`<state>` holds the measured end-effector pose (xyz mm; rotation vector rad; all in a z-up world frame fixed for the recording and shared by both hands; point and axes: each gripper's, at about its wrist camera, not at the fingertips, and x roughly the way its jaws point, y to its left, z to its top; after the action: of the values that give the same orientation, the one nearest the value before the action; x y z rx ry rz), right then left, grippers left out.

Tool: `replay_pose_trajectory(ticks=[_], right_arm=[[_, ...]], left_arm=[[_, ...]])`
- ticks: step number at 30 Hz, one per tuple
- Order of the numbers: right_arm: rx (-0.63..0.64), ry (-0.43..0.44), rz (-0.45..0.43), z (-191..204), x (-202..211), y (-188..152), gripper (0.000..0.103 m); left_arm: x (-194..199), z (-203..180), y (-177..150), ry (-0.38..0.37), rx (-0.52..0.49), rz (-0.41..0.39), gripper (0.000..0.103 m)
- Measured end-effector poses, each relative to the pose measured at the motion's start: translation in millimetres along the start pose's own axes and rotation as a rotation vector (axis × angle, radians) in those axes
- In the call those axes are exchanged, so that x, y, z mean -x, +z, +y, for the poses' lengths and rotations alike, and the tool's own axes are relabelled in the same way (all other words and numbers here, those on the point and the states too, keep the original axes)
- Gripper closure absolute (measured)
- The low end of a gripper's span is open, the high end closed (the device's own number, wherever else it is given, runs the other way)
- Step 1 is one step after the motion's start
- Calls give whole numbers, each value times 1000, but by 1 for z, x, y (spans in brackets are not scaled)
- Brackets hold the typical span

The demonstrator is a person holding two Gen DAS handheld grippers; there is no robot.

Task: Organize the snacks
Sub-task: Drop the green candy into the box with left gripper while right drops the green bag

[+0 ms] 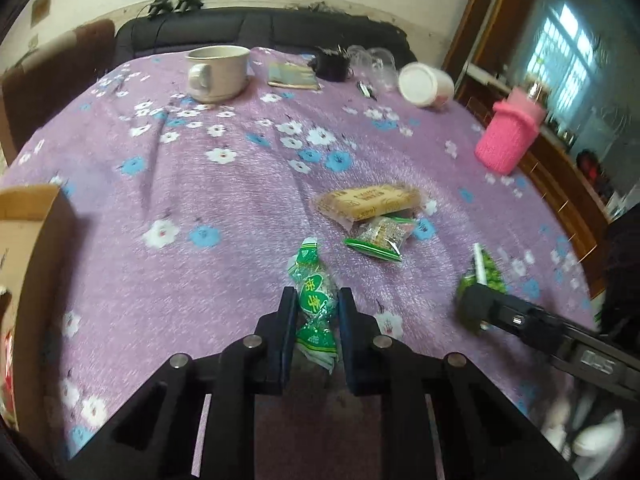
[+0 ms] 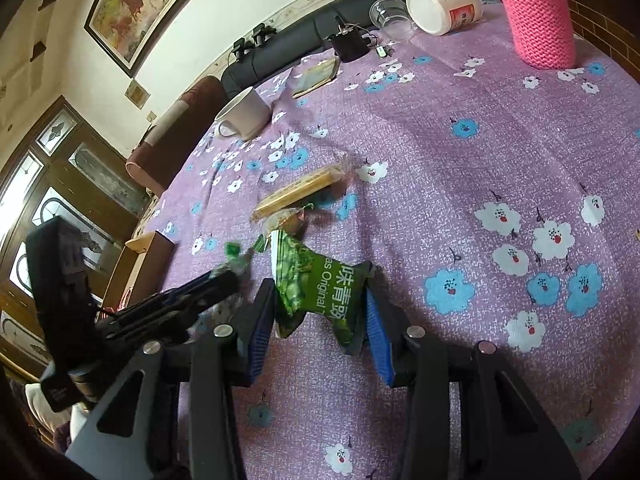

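Observation:
My left gripper (image 1: pixel 318 300) is shut on a green twisted snack packet (image 1: pixel 314 292), held just above the purple flowered cloth. My right gripper (image 2: pixel 322 298) is shut on a green pea snack bag (image 2: pixel 316 284); it also shows in the left wrist view (image 1: pixel 480 276) at the right. A yellow wafer packet (image 1: pixel 370 200) and a small green-and-orange packet (image 1: pixel 380 236) lie on the cloth ahead. In the right wrist view they show as the wafer packet (image 2: pixel 298 192) and the small packet (image 2: pixel 286 220).
A cardboard box (image 1: pixel 28 240) stands at the left table edge. At the back are a white mug (image 1: pixel 216 72), a black item (image 1: pixel 332 64), clear cups (image 1: pixel 374 60), a tipped white jar (image 1: pixel 426 84) and a pink knitted cup (image 1: pixel 508 136).

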<state>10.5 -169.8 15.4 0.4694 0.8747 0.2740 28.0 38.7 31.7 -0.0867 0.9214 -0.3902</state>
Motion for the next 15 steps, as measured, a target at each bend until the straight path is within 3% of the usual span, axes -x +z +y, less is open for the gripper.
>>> replay_pose_trajectory(ticks=[7,11,15], right_arm=[[32,9,-21,7,0,-6,58],[64,-15,-23,18,0,-7,58],[77,60,10,47,2,-8,58]], left_arm=[[67,55,-13,-67,121,-82,84],[102,112,-16,-8,188,-121,84],[127,165,-15,67,245,-150,84]])
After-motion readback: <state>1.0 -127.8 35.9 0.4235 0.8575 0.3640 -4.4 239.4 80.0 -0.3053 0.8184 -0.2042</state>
